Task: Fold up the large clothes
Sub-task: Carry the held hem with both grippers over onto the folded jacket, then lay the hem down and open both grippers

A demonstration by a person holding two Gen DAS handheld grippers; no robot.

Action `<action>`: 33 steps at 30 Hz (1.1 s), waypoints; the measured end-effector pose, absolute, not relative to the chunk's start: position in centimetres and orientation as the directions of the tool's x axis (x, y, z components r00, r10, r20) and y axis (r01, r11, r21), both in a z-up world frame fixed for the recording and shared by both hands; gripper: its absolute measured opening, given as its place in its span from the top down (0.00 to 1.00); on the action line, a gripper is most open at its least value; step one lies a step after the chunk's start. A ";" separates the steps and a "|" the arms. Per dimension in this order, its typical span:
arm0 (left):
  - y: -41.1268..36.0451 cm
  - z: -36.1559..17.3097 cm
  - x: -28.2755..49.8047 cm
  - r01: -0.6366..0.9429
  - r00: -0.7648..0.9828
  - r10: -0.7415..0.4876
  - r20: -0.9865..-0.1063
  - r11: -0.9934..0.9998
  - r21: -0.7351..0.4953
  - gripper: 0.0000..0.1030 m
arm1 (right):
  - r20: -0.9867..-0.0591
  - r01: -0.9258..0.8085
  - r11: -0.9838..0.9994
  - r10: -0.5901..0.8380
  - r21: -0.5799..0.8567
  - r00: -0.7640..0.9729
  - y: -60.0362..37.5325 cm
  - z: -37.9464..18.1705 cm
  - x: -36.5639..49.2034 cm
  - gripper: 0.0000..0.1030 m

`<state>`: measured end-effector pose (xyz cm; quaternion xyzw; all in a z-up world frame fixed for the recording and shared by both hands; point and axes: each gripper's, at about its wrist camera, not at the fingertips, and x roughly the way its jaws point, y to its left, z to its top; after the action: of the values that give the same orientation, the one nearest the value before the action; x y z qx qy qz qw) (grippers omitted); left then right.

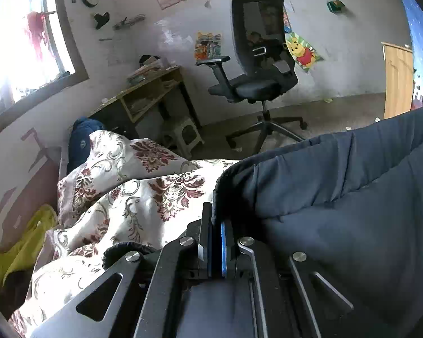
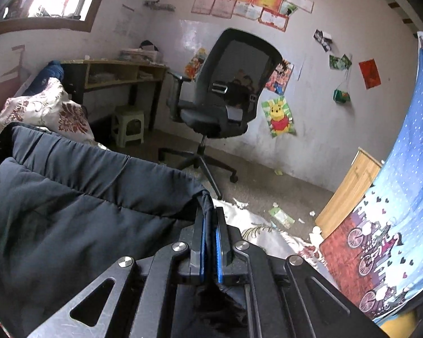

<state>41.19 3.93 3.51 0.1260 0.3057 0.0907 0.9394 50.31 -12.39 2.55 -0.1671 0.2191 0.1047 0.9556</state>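
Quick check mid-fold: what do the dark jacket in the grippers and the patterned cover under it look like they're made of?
Dark jacket: looks like padded synthetic shell, matte navy, with stitched quilt lines and puffy panels; filling cannot be told. Patterned cover: seems a woven, slightly glossy fabric, cream with maroon damask print, catching sunlight in soft folds. Exact fibres are unclear.

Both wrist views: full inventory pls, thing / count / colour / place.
padded garment: 1, dark navy, stretched between both grippers over the bed
quilt: 1, white with red floral print, on the bed under the garment
office chair: 1, black, on the floor by the wall
desk: 1, wood, against the wall
stool: 1, pale green, beside the desk
bear poster: 1, yellow and green, on the wall
left gripper: 1, black, blue pads, shut on the garment edge
right gripper: 1, same, shut on the garment edge
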 end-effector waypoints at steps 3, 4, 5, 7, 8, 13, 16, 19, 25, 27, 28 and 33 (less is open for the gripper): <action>3.8 2.4 42.3 -0.083 0.789 0.247 -0.563 0.950 0.301 0.96 | -0.476 -0.272 0.925 0.121 -0.264 0.871 -12.3 1.5 51.4 0.94; 3.9 1.9 42.6 -0.082 0.784 0.248 -0.568 0.950 0.302 0.96 | -0.486 -0.274 0.927 0.123 -0.254 0.865 -12.3 1.2 51.7 0.94; 3.9 1.6 42.8 -0.080 0.781 0.248 -0.573 0.950 0.302 0.96 | -0.499 -0.280 0.930 0.130 -0.237 0.857 -12.4 0.8 52.1 0.94; 3.9 0.9 43.3 -0.071 0.776 0.241 -0.584 0.952 0.298 0.96 | -0.520 -0.283 0.939 0.144 -0.198 0.842 -12.6 0.5 52.9 0.94; 3.9 0.7 43.4 -0.069 0.775 0.240 -0.585 0.952 0.299 0.96 | -0.532 -0.283 0.943 0.151 -0.176 0.833 -12.9 0.3 53.3 0.94; 4.2 -0.1 44.1 -0.062 0.762 0.226 -0.606 0.958 0.278 0.96 | -0.550 -0.300 0.944 0.179 -0.138 0.816 -13.3 -0.1 53.9 0.91; 4.3 0.0 43.7 -0.055 0.776 0.200 -0.598 0.966 0.252 0.95 | -0.547 -0.300 0.945 0.185 -0.127 0.817 -13.5 -0.1 53.8 0.89; 4.6 0.8 42.9 -0.052 0.806 0.173 -0.567 0.974 0.223 0.74 | -0.545 -0.303 0.945 0.191 -0.123 0.816 -13.7 0.4 53.6 0.70; 5.0 4.1 40.7 -0.082 0.871 0.158 -0.465 0.981 0.178 0.29 | -0.486 -0.337 0.925 0.216 -0.175 0.847 -13.6 1.8 51.5 0.31; 5.0 4.9 39.9 -0.074 0.875 0.144 -0.463 0.983 0.167 0.29 | -0.477 -0.349 0.918 0.226 -0.187 0.850 -13.7 2.3 50.6 0.17; 5.0 5.1 39.4 -0.064 0.877 0.131 -0.462 0.985 0.159 0.28 | -0.474 -0.355 0.917 0.234 -0.184 0.849 -13.8 2.4 50.2 0.12; 4.7 5.0 35.7 0.022 0.876 0.045 -0.480 0.991 0.133 0.21 | -0.455 -0.391 0.905 0.282 -0.165 0.845 -15.1 3.2 47.1 0.05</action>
<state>35.72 4.66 5.02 0.0673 0.2487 0.0061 0.9662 47.12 -15.10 3.23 -0.1267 0.2155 0.1767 0.9520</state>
